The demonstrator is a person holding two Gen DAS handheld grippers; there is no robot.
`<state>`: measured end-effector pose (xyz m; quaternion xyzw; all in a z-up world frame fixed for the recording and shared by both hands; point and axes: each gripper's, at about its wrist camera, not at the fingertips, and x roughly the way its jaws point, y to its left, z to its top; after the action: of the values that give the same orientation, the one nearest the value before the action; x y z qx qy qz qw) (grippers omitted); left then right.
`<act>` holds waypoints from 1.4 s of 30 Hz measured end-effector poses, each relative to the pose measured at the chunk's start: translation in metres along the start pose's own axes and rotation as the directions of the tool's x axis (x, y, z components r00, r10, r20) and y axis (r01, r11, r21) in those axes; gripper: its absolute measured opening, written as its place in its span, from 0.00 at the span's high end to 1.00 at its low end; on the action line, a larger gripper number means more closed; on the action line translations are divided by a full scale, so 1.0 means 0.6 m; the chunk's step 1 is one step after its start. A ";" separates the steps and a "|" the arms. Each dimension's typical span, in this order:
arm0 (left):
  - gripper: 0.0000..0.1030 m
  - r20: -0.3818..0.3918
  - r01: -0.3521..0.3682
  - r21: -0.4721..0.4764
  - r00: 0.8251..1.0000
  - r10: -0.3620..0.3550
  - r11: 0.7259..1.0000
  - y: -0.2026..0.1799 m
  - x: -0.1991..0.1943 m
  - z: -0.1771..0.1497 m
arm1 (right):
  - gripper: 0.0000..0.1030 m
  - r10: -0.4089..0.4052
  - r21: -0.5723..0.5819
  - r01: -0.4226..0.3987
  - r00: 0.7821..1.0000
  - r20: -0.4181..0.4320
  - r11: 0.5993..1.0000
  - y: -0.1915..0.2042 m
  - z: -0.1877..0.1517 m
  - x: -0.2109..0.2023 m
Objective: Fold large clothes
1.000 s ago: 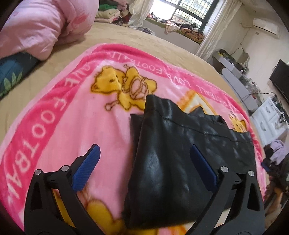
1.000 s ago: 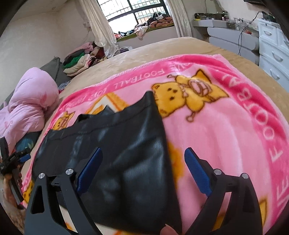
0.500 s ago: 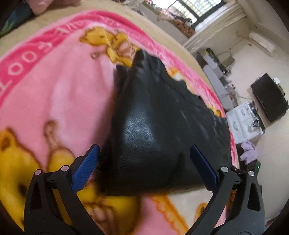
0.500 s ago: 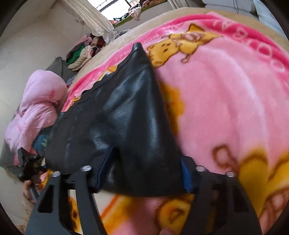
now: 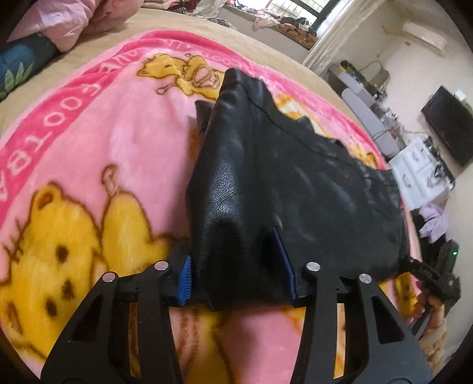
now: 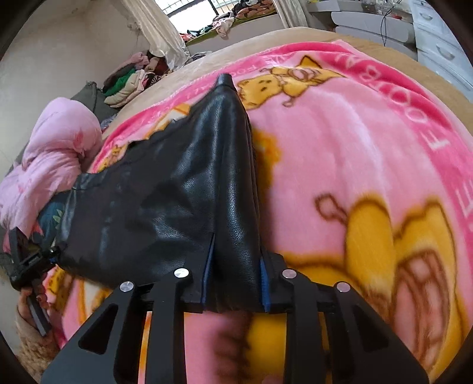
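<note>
A black leather garment (image 5: 295, 177) (image 6: 165, 192) lies folded on a pink blanket with yellow bears (image 5: 88, 147) (image 6: 354, 147). My left gripper (image 5: 233, 268) is at the garment's near left corner. Its jaws are closing, and the blue pads press a raised bunch of leather between them. My right gripper (image 6: 235, 274) is at the near right corner. Its jaws are closing too, pinching a narrow ridge of leather. Each view catches the other gripper at the far end of the near hem: the right gripper (image 5: 434, 283) and the left gripper (image 6: 26, 263).
The blanket covers a tan bed (image 5: 207, 29). A pink quilt (image 5: 59, 26) (image 6: 59, 147) lies at the bed's side, with a pile of clothes (image 6: 127, 82) behind it. White drawers (image 5: 419, 174) and a dark screen (image 5: 449, 124) stand past the bed's other side.
Both grippers came down and forward onto the garment's near hem. Their jaws went from wide apart to closed on the two near corners, and the leather now bunches up between the pads.
</note>
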<state>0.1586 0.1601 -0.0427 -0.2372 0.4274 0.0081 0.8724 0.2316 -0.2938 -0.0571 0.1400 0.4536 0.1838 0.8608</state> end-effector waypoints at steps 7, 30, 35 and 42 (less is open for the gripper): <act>0.48 0.091 -0.064 0.053 0.994 0.059 0.997 -0.009 -0.041 0.009 | 0.43 -0.144 -0.043 0.149 0.984 0.110 0.988 0.028 0.022 -0.056; 0.49 0.011 -0.183 0.370 0.981 0.192 0.911 -0.157 0.097 0.004 | 0.61 -0.126 -0.453 0.081 0.990 -0.069 0.888 0.292 0.079 0.181; 0.48 0.001 -0.181 0.350 0.981 0.193 0.919 -0.155 0.121 0.023 | 0.63 -0.154 -0.395 0.104 0.983 -0.096 0.913 0.286 0.121 0.228; 0.48 -0.009 -0.169 0.329 0.983 0.182 0.929 -0.152 0.145 0.051 | 0.62 -0.204 -0.380 0.151 0.973 -0.103 0.913 0.288 0.161 0.272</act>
<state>0.2559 0.0755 -0.0548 -0.0502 0.4596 0.0105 0.8866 0.3646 -0.0741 -0.0525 -0.0798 0.4812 0.1961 0.8507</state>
